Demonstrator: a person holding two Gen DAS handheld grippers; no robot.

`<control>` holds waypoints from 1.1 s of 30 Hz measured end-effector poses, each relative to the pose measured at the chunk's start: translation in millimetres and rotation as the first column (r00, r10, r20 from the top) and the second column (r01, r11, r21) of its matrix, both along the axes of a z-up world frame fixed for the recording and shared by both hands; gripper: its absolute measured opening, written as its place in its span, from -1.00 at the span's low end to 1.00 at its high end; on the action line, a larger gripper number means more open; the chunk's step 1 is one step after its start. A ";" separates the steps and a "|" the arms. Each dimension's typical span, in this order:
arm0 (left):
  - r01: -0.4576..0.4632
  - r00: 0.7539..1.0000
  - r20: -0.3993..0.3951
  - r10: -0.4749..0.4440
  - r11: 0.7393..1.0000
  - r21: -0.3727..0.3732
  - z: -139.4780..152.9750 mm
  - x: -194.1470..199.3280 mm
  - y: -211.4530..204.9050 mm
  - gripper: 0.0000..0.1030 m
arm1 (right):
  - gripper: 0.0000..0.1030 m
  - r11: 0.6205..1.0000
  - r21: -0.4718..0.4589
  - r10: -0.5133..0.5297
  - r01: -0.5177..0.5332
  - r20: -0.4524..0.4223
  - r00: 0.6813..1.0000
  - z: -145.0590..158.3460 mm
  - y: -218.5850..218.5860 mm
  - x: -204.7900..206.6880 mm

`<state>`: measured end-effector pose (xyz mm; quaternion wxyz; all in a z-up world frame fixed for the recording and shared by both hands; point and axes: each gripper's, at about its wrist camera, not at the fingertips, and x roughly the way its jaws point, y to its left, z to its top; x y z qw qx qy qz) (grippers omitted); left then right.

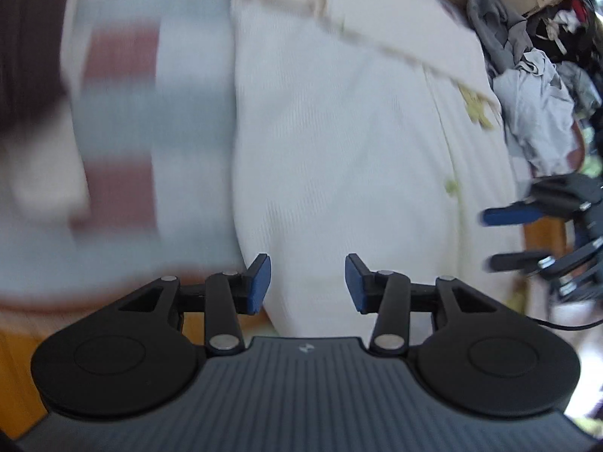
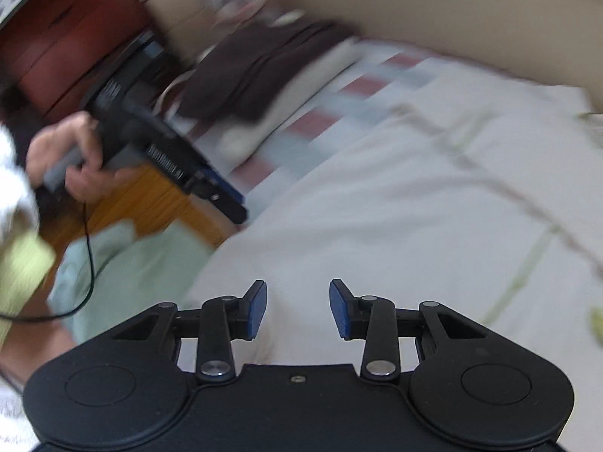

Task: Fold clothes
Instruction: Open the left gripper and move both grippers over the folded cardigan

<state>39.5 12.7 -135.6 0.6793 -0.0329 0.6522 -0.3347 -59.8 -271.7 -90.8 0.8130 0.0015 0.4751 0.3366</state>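
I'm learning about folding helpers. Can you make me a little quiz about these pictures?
1. True or false: the left gripper is clamped on the white ribbed cotton garment.
2. What lies left of that garment? A) red, grey-blue and white checked cloth B) a green rubber ball
3. Fill in: the right gripper has its blue-padded jaws ____.

Key: 1 false, its jaws are apart and hold nothing; 2 A; 3 open.
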 end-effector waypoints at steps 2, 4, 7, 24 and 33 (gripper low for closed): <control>-0.011 0.999 -0.037 0.011 1.000 0.011 -12.0 -7.6 4.1 -0.17 | -0.28 1.000 -0.024 -0.006 0.006 -0.014 1.000 -3.2 0.8 -1.0; -0.013 0.998 -0.061 0.014 1.000 0.008 -21.6 -13.3 5.6 -0.12 | -0.28 0.999 -0.049 -0.013 0.011 -0.029 1.000 -6.3 1.7 -2.0; -0.032 0.995 -0.099 0.032 0.999 -0.001 -32.5 -17.3 2.4 -0.04 | -0.28 0.996 -0.086 -0.023 0.019 -0.050 0.998 -11.1 2.9 -3.6; 0.030 0.992 0.124 -0.017 0.994 -0.101 13.1 -17.9 -43.4 -0.98 | -0.23 0.995 -0.096 -0.022 0.012 -0.104 0.994 -18.5 4.2 -7.2; 0.093 0.976 0.210 -0.060 0.984 -0.153 21.9 -9.5 -97.4 -0.99 | -0.08 0.998 -0.005 -0.062 0.063 -0.250 0.966 -45.3 11.5 -1.7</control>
